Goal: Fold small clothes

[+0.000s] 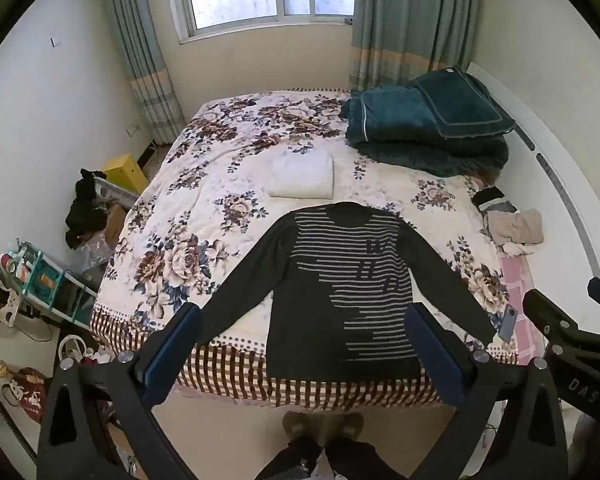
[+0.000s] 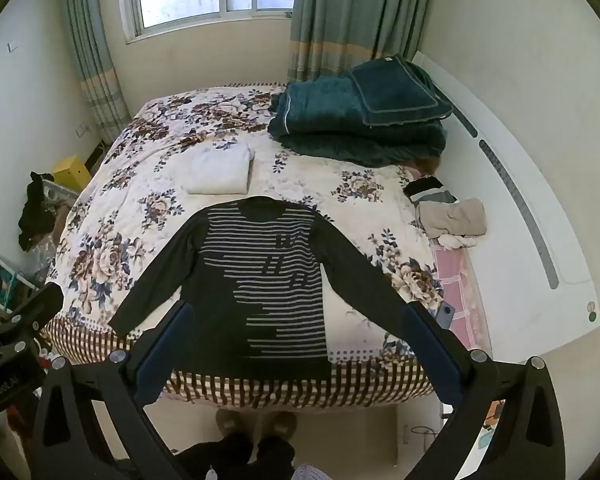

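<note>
Bedroom with curtained window, floral quilted bedspread (image 1: 204,184) over a wide bed; dark striped long-sleeved sweater (image 1: 340,280) spread flat, face up, at the near edge, sleeves splayed outward, hem toward the feet, a folded white garment (image 1: 302,178) just beyond its collar. Soft, light knit by the look, limp and apt to sag or bunch, so best pinched at a cuff or shoulder seam. Left gripper (image 1: 304,348) and right gripper (image 2: 296,344) both spread wide, empty, hovering above the hem.

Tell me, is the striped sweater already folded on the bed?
No, the striped sweater lies flat on the bed with both sleeves spread out, while a folded white garment sits beyond its collar.
</note>
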`<state>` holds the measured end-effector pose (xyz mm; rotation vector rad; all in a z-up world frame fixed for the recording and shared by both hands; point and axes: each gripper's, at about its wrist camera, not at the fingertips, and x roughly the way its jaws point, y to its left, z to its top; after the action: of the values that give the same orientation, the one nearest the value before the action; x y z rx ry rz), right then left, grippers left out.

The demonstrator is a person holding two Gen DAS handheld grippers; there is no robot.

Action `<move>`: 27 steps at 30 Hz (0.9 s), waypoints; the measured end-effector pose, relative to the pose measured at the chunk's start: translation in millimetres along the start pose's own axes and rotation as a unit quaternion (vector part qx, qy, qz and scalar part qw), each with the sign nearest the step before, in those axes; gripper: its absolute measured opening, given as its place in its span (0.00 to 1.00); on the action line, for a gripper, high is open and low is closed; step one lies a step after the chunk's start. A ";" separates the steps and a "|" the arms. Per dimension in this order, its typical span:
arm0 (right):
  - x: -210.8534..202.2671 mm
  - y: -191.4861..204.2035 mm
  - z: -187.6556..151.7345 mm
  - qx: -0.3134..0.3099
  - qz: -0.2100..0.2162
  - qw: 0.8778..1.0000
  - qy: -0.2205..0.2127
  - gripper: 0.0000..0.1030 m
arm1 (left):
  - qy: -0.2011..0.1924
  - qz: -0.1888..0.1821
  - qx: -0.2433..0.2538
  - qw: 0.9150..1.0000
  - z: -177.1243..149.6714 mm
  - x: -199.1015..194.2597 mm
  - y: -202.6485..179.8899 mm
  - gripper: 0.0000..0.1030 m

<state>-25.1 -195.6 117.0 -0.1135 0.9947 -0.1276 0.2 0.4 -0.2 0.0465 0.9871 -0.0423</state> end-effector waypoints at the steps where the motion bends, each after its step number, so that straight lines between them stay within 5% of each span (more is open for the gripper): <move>1: 0.0 -0.1 -1.3 0.003 0.007 1.000 -0.003 1.00 | -0.001 0.001 0.000 1.000 0.0 0.1 -0.1 1.00; 27: -5.7 4.4 -4.4 0.001 0.004 1.000 -0.013 1.00 | -0.015 0.003 0.002 1.000 12.9 -5.9 2.1 1.00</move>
<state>-31.6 -190.5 118.6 -0.1095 0.9683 -0.1184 7.9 1.8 11.8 0.0527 0.9576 -0.0391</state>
